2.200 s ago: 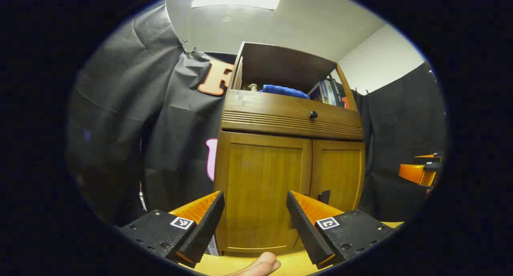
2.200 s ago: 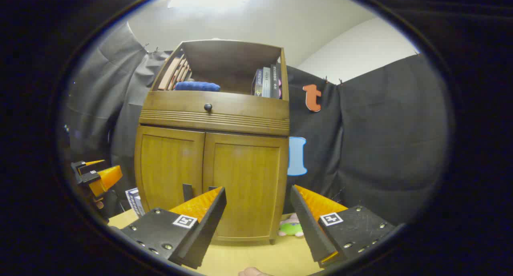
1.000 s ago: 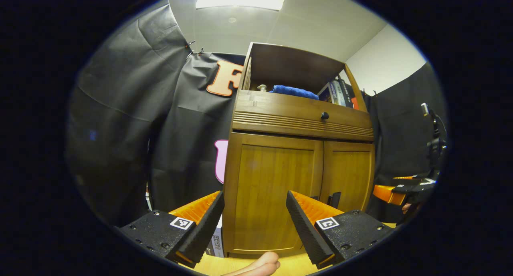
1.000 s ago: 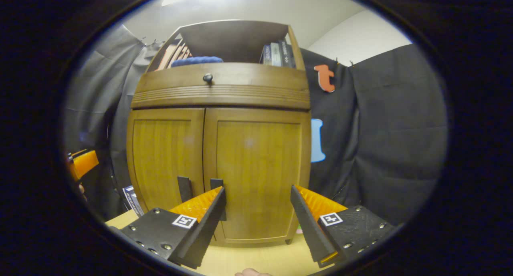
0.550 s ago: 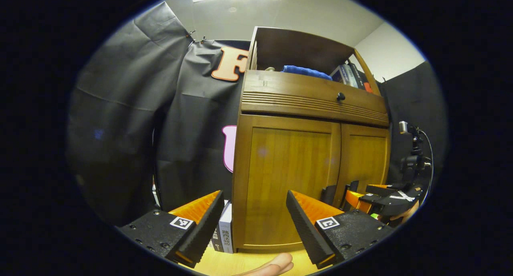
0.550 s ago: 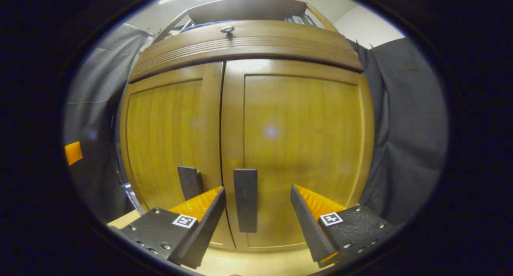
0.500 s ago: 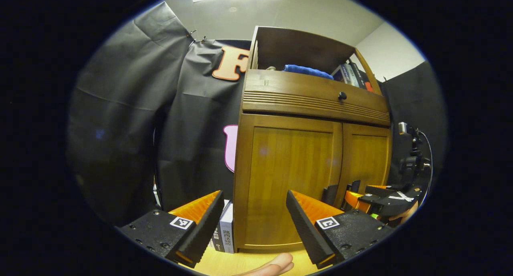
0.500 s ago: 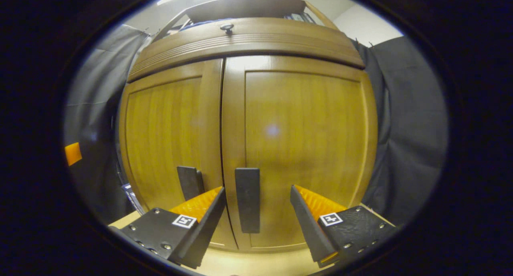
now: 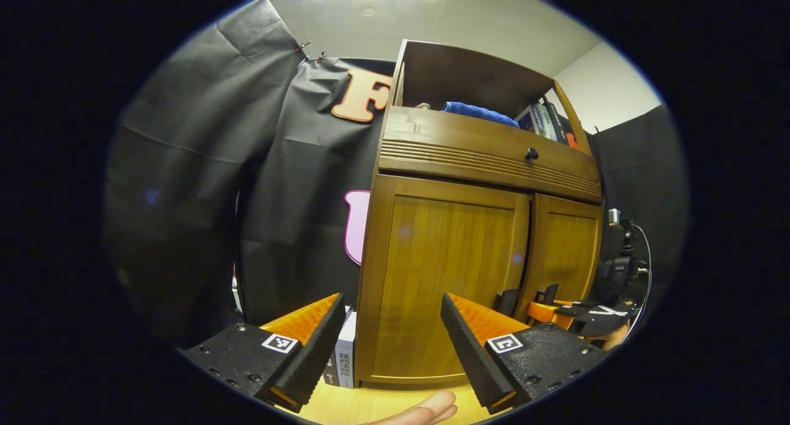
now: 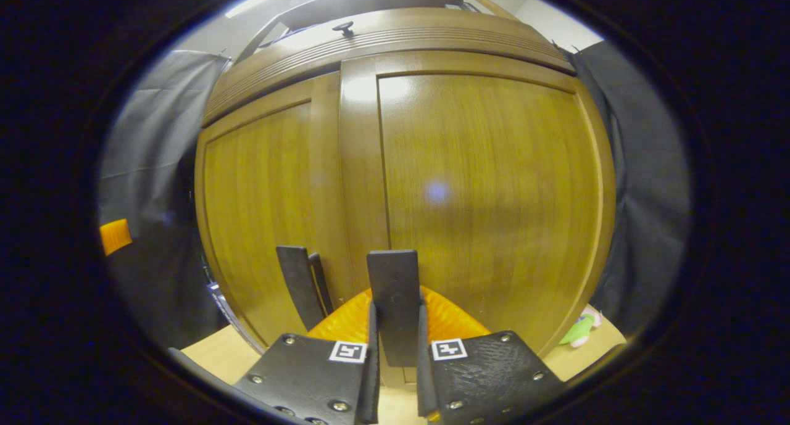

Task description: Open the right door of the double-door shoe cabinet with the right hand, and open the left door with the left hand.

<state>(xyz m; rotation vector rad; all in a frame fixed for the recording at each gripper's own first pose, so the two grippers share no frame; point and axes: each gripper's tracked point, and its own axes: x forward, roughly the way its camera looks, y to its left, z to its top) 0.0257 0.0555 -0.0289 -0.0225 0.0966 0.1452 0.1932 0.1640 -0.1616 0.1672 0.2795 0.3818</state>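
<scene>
The brown wooden shoe cabinet (image 9: pixel 481 166) has two doors; its top shelf holds a folded blue cloth (image 9: pixel 478 111) and books (image 9: pixel 542 119). The right gripper (image 10: pixel 395 326) clamps the right door's flat black handle (image 10: pixel 393 301). The left gripper (image 9: pixel 392 332) hangs spread before the left door (image 9: pixel 447 277).

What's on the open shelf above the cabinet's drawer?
On the open shelf lie a folded blue cloth and upright books at its right end. The drawer front hides whatever sits lower.

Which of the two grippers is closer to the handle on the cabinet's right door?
The right gripper: its fingers are closed on the right door's handle. The left gripper is open, hanging back before the left door.
</scene>
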